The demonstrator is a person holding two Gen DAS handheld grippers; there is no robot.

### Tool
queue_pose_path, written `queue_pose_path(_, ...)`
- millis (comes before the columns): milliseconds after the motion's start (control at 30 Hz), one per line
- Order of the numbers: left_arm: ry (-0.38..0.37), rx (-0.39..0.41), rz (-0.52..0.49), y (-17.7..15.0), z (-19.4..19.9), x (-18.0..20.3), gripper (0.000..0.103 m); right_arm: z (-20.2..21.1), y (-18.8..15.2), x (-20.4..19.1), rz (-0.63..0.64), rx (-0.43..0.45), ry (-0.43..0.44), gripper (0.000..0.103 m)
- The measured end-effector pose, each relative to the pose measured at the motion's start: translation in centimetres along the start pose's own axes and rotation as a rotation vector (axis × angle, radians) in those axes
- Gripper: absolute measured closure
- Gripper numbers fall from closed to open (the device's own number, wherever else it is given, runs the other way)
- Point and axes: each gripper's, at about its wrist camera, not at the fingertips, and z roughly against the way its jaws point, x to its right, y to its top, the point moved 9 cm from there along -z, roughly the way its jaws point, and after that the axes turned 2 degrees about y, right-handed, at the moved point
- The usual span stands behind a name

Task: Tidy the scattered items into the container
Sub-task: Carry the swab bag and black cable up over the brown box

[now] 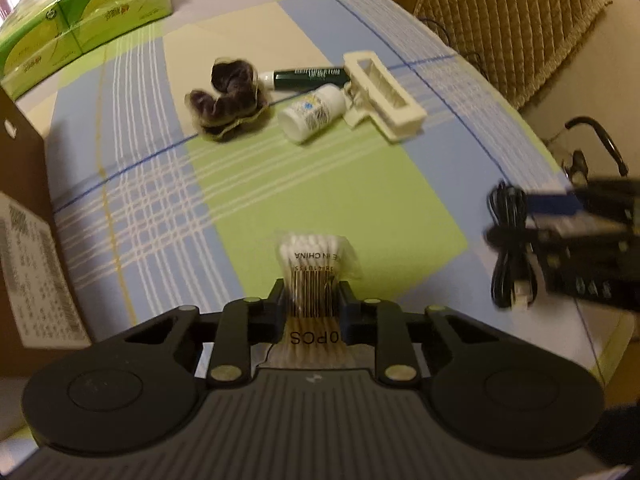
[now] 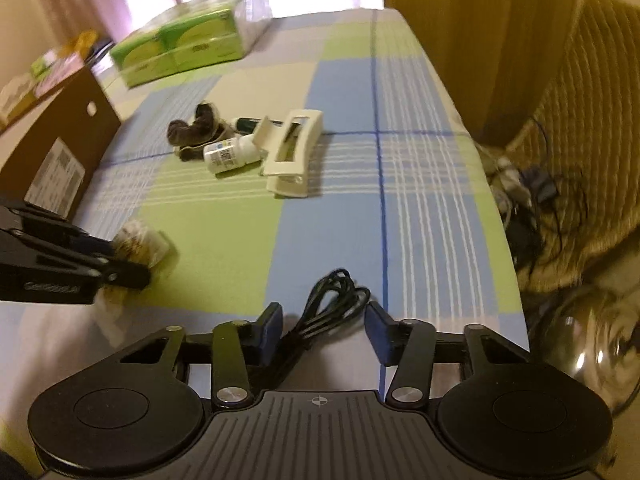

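Observation:
My left gripper (image 1: pixel 312 294) is shut on a clear pack of cotton swabs (image 1: pixel 314 252), held just above the checked tablecloth (image 1: pixel 340 192). The right wrist view shows the same pack (image 2: pixel 140 244) at the left. My right gripper (image 2: pixel 325 320) stands open, with a bundled black cable (image 2: pixel 340 292) lying between its fingers, nearer the left one. A brown cardboard box (image 1: pixel 24 200) stands at the left edge. Farther back lie a brown scrunchie (image 1: pixel 228 100), a dark green tube (image 1: pixel 308 78), a white bottle (image 1: pixel 316 112) and a cream hair clip (image 1: pixel 384 92).
Green tissue packs (image 1: pixel 80 12) stand at the far left corner of the table. Beyond the table's right edge are a wicker chair (image 2: pixel 580 120), tangled cords (image 2: pixel 532 200) on the floor and a glass object (image 2: pixel 592 344).

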Motion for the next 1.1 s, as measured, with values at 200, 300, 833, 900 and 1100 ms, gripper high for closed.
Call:
queue_pose_path(200, 0.043, -0.026, 0.098, -1.4, 0.5, -2.3, 0.066, -0.7, 0.4, -1.1, 0.046, -0.007, 0.034, 0.052)
queue_pose_path(300, 0.053, -0.025, 0.108, -1.3, 0.5, -2.7, 0.065, -0.8, 0.3, -1.1, 0.03, -0.013, 0.019, 0.052)
queue_pose_path(833, 0.045, 0.027, 0.044, -1.2, 0.5, -0.8, 0.084, -1.1, 0.0, -3.3, 0.164, -0.007, -0.045, 0.086)
queue_pose_path(900, 0.036, 0.024, 0.043, -1.7, 0.9, -0.9, 0.085, -1.0, -0.3, -3.7, 0.155, -0.015, -0.02, 0.087)
queue_pose_path(1100, -0.014, 0.001, 0.109, -3.5, 2.5, -2.0, 0.086, -0.4, -0.5, -5.2, 0.036, -0.065, 0.116, 0.087)
